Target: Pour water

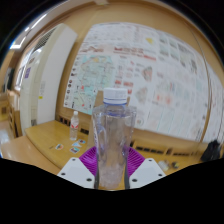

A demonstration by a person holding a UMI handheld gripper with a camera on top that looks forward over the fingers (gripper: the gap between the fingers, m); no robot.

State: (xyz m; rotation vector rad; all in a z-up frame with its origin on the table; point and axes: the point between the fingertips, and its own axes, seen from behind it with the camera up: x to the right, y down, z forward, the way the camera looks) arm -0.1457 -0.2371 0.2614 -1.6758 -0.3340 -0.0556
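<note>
A clear plastic water bottle (113,135) with a white cap stands upright between my gripper's two fingers. My gripper (112,166) is shut on the bottle: the purple pads (90,159) press its lower body from both sides. The bottle is held up in front of the wall, above the wooden table (45,140). Its base is hidden below the fingers.
A small clear bottle (74,124) with a white cap stands on the table to the left, with a small item (58,148) near it. A large poster of pictures (140,65) covers the wall behind. A white door or panel (42,75) stands at the left.
</note>
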